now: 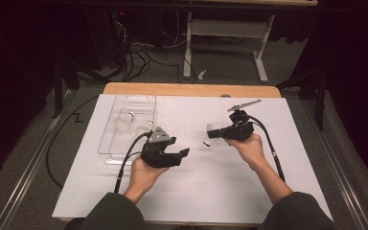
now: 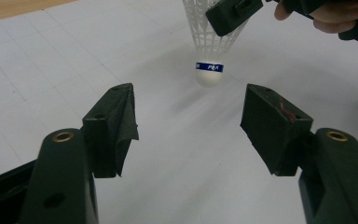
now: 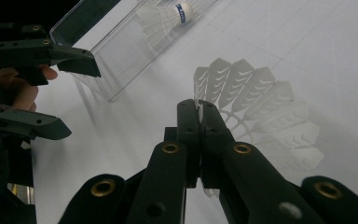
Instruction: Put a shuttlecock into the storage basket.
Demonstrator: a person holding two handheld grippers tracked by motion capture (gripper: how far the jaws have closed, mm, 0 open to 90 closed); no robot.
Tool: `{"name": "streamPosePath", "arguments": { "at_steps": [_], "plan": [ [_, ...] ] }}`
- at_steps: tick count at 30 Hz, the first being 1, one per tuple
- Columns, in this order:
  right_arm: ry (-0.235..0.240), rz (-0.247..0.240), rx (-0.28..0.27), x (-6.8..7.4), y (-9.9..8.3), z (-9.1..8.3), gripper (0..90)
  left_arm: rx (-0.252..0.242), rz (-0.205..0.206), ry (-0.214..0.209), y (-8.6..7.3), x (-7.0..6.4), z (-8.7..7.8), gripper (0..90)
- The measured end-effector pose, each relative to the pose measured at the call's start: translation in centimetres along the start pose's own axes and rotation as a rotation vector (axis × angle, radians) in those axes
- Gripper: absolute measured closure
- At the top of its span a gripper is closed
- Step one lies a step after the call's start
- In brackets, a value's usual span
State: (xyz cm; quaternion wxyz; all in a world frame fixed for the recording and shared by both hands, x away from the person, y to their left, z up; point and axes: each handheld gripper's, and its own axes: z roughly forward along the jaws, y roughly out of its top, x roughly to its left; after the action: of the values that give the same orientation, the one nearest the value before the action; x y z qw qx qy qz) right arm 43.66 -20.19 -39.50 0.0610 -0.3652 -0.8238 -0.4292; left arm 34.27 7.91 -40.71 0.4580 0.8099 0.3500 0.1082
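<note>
R gripper (image 1: 216, 131) is pinched tight on the feather skirt of a shuttlecock (image 2: 208, 44), holding it just above the white mat (image 1: 249, 191), right of centre, cork end hanging down toward the L side. In the right gripper view the jaws are closed flat together w/ only the thin skirt edge between them. L gripper (image 1: 184, 152) sits near-centre, jaws spread wide, nothing in them, aimed at the cork from a little way off. Looks like a handover or a regrip is coming, but that's my guess.

Far left on the mat is a clear plastic tray (image 1: 106, 143) w/ two more shuttlecocks (image 1: 123, 121) lying in it.

Risks as I see them:
- Grip is on a thin bit of skirt, so a jolt could let it slip or spin out.
- Too much squeeze could crush or crease the feathers.
- If L closes on the round cork off-centre, it may squirt out sideways.
- If R lets go before L has bitten, it drops and rolls.
</note>
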Motion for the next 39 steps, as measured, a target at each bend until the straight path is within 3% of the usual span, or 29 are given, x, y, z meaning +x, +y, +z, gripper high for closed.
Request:
{"name": "streamPosePath", "arguments": {
  "at_steps": [29,39],
  "plan": [
    [0.03,-0.018,0.0,0.7,0.3,0.6,90.0,0.048,0.013,-0.019,1.3,-0.2,3.2,36.8],
    [0.048,-0.037,0.002,1.6,1.1,0.9,90.0,0.064,0.012,-0.024,1.5,0.0,3.9,37.1]
  ]
}}
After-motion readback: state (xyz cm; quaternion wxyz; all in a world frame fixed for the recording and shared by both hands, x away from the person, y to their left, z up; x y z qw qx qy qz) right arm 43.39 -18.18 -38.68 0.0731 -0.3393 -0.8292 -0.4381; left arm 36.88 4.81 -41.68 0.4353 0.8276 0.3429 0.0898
